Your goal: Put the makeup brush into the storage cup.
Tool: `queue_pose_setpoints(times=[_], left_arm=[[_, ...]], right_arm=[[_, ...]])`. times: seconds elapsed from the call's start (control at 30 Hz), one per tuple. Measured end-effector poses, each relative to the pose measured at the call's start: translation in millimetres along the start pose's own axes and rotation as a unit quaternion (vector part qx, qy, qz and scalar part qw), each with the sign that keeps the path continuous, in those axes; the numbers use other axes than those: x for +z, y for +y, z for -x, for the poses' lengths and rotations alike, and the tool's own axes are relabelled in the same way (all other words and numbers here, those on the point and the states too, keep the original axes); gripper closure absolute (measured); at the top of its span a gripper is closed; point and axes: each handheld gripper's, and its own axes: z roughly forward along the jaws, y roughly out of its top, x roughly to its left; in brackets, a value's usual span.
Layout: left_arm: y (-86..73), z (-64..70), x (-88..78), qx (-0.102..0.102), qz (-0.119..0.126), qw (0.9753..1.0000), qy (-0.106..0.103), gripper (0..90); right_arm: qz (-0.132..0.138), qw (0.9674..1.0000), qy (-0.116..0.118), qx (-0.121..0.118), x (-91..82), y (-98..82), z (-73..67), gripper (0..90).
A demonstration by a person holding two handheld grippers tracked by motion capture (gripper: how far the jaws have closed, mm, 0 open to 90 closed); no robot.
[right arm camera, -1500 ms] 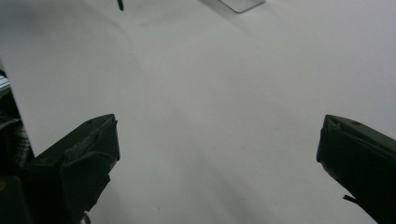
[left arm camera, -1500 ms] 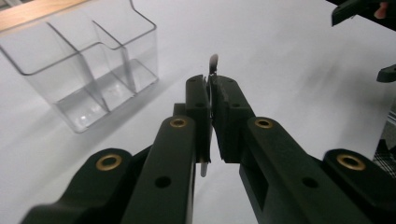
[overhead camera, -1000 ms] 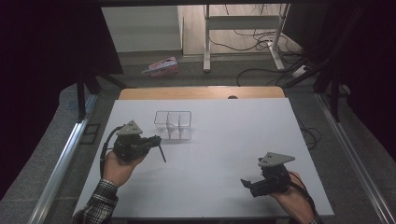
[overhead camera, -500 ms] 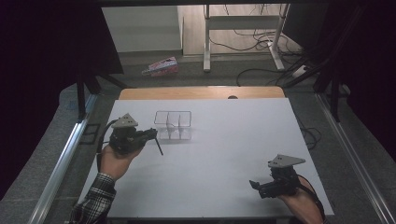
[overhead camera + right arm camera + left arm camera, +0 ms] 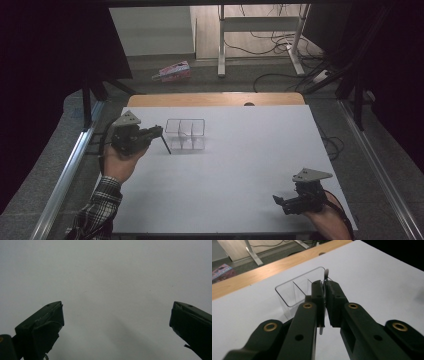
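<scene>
In the left gripper view we see our left gripper (image 5: pixel 325 293) clamped on a thin stick (image 5: pixel 326 273), its jaws pressed nearly together with the stick running up between them. The pale tip pokes out past the jaw ends toward twelve o'clock, and a short stub shows below the pads toward six o'clock. In the high view the stick (image 5: pixel 165 144) looks dark and slants down from the jaws toward five o'clock, its lower end close to the white table (image 5: pixel 240 165).

Just beyond the jaws stands a clear plastic box (image 5: pixel 297 291) with partitions that split it into compartments. In the high view the box (image 5: pixel 185 134) sits at about three o'clock from the left gripper (image 5: pixel 156 132), just beside the stick; we cannot tell whether they touch.

Our right gripper (image 5: pixel 116 322) has its jaws spread wide apart with nothing between them, only bare table beneath. In the high view the right gripper (image 5: pixel 281 202) sits low near the table's front edge, at roughly four o'clock from the box and well apart from it.

Past the far edge of the table, at eleven o'clock from the box, a pink packet (image 5: pixel 172 71) lies on the floor.
</scene>
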Motion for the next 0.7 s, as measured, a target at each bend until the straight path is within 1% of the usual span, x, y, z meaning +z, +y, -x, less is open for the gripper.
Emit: queue_pose_setpoints(times=[0.13, 0.3, 0.43, 0.7], left_arm=[[6.1, -3.8, -0.1, -0.002, 0.009, 0.9999, 0.008, 85.5], [13.4, -6.9, -0.2, -0.004, 0.018, 0.9997, 0.015, 85.5], [19.2, -9.0, -0.5, -0.008, 0.027, 0.9994, 0.02, 85.5], [31.0, -13.3, 1.9, -0.01, 0.041, 0.9985, 0.034, 85.5]], right_arm=[[-0.006, 1.0, 0.0, -0.003, 0.3, -1.5, 0.0, 0.0], [-0.007, 1.0, 0.0, -0.005, 1.0, -1.8, -0.1, 0.0], [-0.009, 0.9999, 0.001, -0.006, 1.1, -1.7, -0.5, 0.0], [-0.014, 0.9999, -0.002, -0.009, 1.8, -1.9, -0.6, 0.0]])
